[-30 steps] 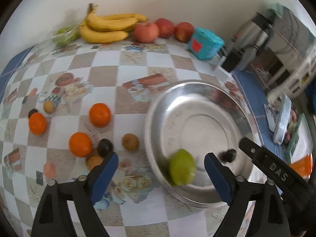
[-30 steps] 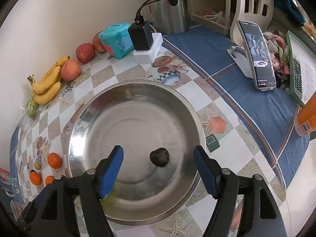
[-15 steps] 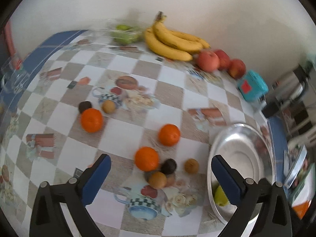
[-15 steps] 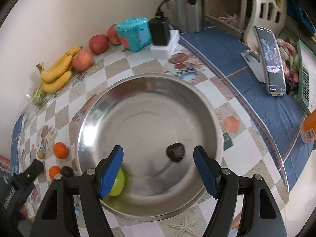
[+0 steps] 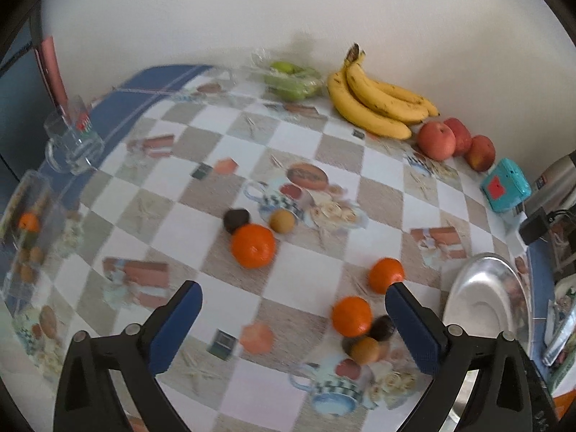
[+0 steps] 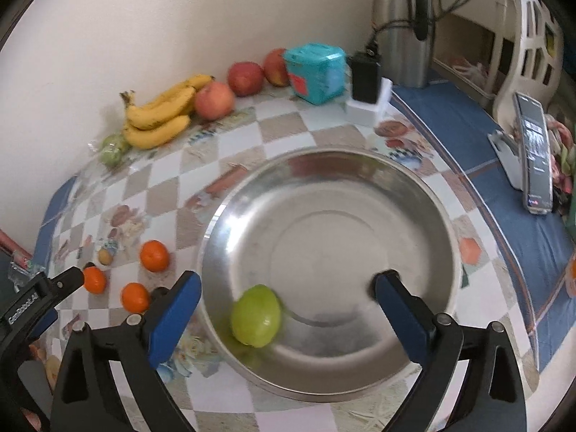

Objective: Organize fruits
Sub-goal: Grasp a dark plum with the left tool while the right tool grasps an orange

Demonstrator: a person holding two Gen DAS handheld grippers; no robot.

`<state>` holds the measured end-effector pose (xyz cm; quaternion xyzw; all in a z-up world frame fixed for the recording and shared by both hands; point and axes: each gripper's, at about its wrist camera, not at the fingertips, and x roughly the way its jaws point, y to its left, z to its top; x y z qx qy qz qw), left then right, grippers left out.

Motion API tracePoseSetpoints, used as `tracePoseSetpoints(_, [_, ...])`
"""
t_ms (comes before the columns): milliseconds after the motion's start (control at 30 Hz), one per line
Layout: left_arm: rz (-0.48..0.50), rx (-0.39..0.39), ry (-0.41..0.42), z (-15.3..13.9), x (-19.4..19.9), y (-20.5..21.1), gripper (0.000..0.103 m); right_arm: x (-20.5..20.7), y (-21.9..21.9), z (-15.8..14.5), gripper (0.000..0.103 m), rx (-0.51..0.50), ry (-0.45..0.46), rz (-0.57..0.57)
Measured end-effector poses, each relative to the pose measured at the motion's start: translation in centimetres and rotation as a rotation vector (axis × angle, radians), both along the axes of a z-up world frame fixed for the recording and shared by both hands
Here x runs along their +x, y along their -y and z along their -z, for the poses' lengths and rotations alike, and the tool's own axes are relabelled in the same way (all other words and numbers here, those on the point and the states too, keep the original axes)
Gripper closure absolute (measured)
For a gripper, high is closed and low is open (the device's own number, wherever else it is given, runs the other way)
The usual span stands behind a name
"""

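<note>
My left gripper [image 5: 293, 306] is open and empty over the checkered tablecloth. Below it lie three oranges [image 5: 252, 246] [image 5: 386, 275] [image 5: 351, 316], two dark fruits [image 5: 235, 219] [image 5: 382, 327] and two small brown fruits [image 5: 282, 220] [image 5: 365, 350]. My right gripper [image 6: 288, 288] hovers over the steel bowl [image 6: 324, 151] with its jaws opening and nothing gripped. A green fruit [image 6: 255, 315] lies in the bowl near the left finger, untouched. A dark fruit in the bowl is mostly hidden behind the right finger. Bananas [image 5: 378, 104], apples [image 5: 435, 140] and bagged green fruit [image 5: 293, 81] line the wall.
A glass mug [image 5: 72, 147] stands at the far left on the blue cloth. A teal box [image 6: 316, 72], a charger [image 6: 365, 79] and a steel kettle [image 6: 403, 36] stand behind the bowl. A phone on a stand [image 6: 532, 147] is to the right.
My left gripper swung left from the bowl to above the oranges and opened a little wider. The right jaws spread wider, and the dark fruit slid behind the right finger.
</note>
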<state>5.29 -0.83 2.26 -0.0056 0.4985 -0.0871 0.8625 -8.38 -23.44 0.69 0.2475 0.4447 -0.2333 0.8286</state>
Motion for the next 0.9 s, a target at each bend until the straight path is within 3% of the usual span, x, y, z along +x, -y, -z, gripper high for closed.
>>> tracePoseSetpoints(467, [-0.104,-0.048,-0.053,0.6,2.6,-5.2,0.0,1.7,-3.0,0.2,0.005,0.045,0.021,-0.127])
tracePoseSetpoints(900, [-0.148,-0.091,-0.07,1.1,5.3,-7.7,0.0,5.3,-6.5,-0.2,0.005,-0.017,0.036,-0.253])
